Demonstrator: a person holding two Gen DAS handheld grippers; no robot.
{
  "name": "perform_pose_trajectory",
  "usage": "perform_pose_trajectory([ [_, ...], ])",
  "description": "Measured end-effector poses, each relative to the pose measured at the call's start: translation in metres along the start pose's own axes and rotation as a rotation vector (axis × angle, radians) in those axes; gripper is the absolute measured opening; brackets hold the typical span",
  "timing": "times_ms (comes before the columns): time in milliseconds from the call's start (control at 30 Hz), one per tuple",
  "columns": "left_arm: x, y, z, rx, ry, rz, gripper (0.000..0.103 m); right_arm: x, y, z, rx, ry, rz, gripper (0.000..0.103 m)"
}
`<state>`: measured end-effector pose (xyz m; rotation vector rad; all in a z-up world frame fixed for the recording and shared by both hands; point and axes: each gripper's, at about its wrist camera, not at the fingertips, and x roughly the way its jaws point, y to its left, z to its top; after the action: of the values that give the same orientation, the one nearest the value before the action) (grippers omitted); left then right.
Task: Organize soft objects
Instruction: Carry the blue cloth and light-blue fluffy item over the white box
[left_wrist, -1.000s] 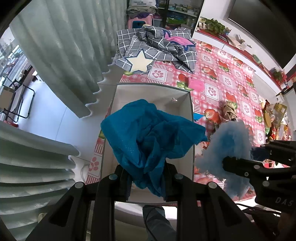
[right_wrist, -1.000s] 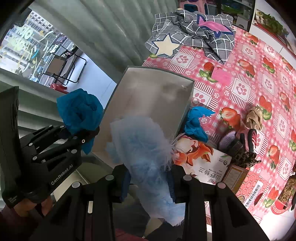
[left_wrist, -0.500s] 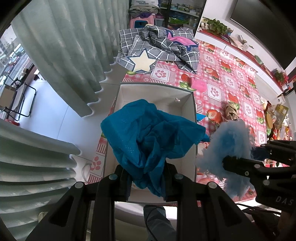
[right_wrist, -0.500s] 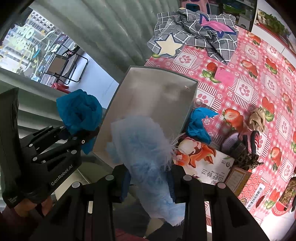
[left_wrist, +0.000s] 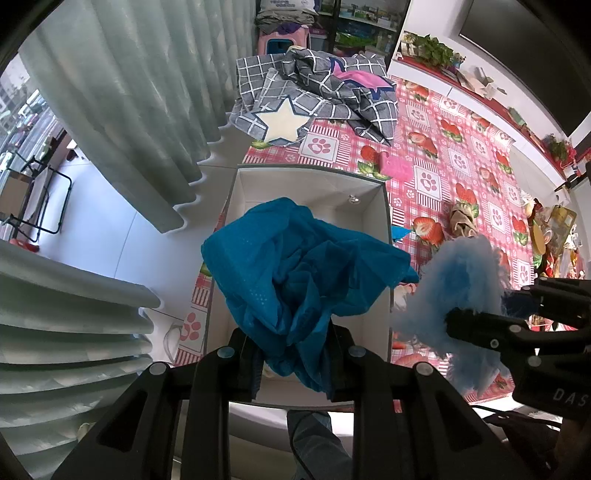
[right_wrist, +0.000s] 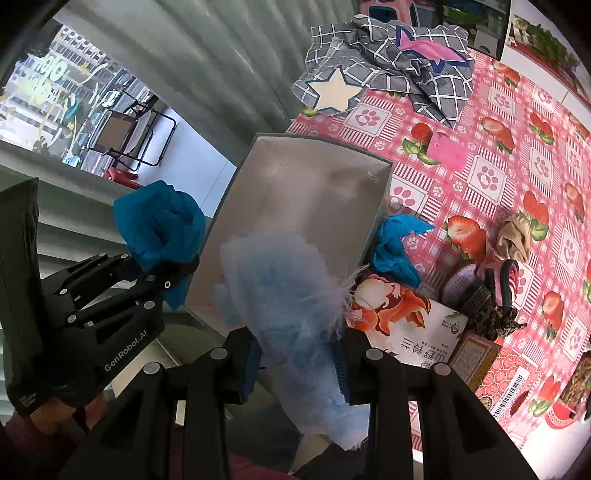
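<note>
Left claw (left_wrist: 291, 363) marked GenRobot.AI clamping teal cloth (left_wrist: 303, 266), right claw (right_wrist: 299, 363) clamping pale-blue fluff (right_wrist: 288, 291)

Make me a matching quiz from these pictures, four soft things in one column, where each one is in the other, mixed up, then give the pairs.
Things
1. teal mesh cloth
2. fluffy light blue piece
3. grey checked blanket
4. beige cloth

Places
A. far end of the table
B. in the right gripper
C. on the tablecloth, right of the box
D. in the left gripper

Pairs: 1-D, 2-B, 3-A, 4-C
</note>
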<state>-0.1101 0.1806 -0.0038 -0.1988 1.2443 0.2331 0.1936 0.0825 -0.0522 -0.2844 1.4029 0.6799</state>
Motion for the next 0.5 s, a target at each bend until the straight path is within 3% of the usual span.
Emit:
perform_pose_trajectory([
  [500, 0.016, 0.001, 0.009, 0.002, 0.047, 0.013, 0.027, 0.013, -0.010, 0.008, 0.028, 0.019, 0.012, 0.035],
])
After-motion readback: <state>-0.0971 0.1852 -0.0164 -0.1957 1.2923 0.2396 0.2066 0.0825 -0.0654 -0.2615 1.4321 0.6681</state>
